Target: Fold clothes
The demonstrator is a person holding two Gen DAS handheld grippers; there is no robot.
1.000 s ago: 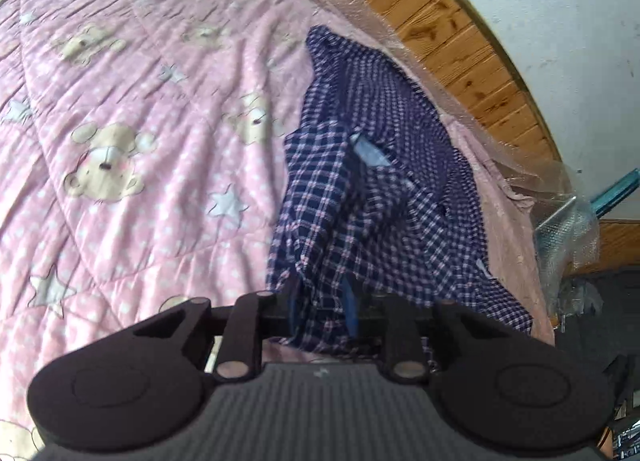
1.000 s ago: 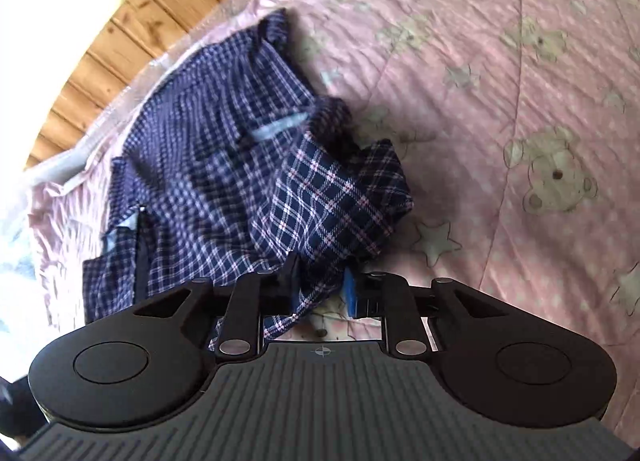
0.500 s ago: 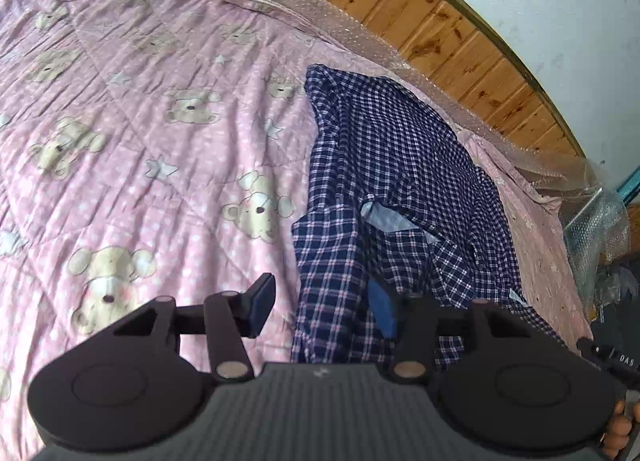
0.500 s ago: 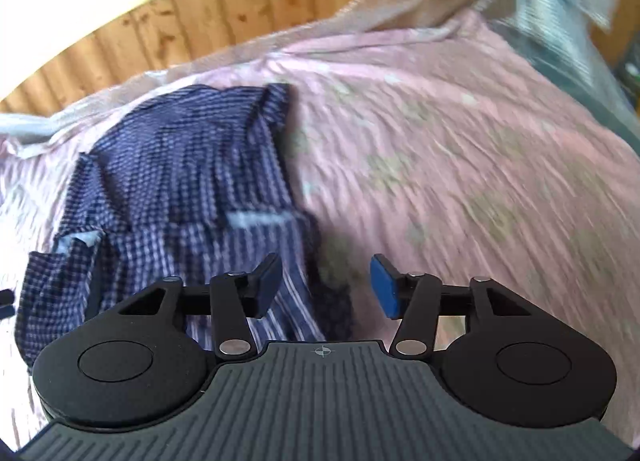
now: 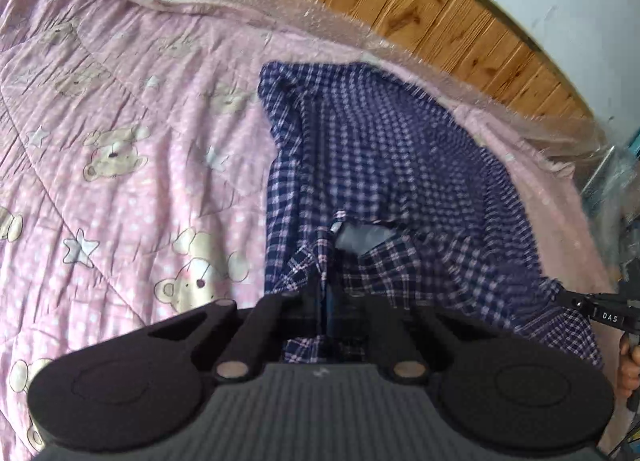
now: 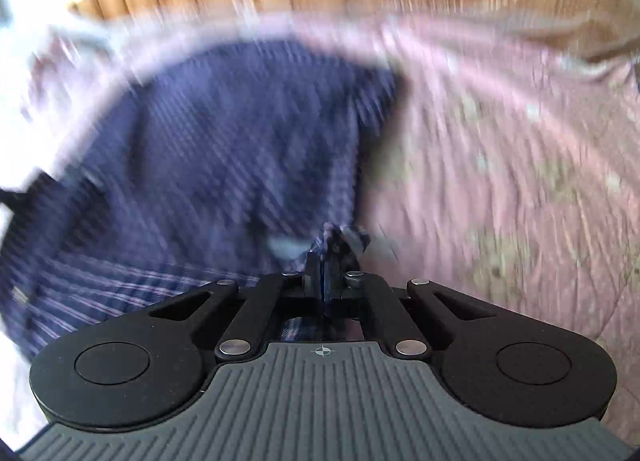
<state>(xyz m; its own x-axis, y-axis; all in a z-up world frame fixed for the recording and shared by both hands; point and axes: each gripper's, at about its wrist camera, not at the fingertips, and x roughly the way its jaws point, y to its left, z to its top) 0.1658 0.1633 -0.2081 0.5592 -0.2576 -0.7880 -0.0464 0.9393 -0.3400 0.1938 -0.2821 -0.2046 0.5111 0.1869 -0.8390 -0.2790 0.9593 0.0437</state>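
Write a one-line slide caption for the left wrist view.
Left gripper, jaws just closed, pinches a fold of the navy checked shirt spread on a pink teddy-bear quilt.

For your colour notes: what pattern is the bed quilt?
Pink quilt with white dots, teddy bears and stars; clearest in the left wrist view.

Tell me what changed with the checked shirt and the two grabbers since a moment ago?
Both grippers had opened and let the navy checked cotton shirt go. The left gripper has just been closing and now pinches a fold of it; the right gripper pinches cloth too. The pink teddy-bear quilt stays spread out.
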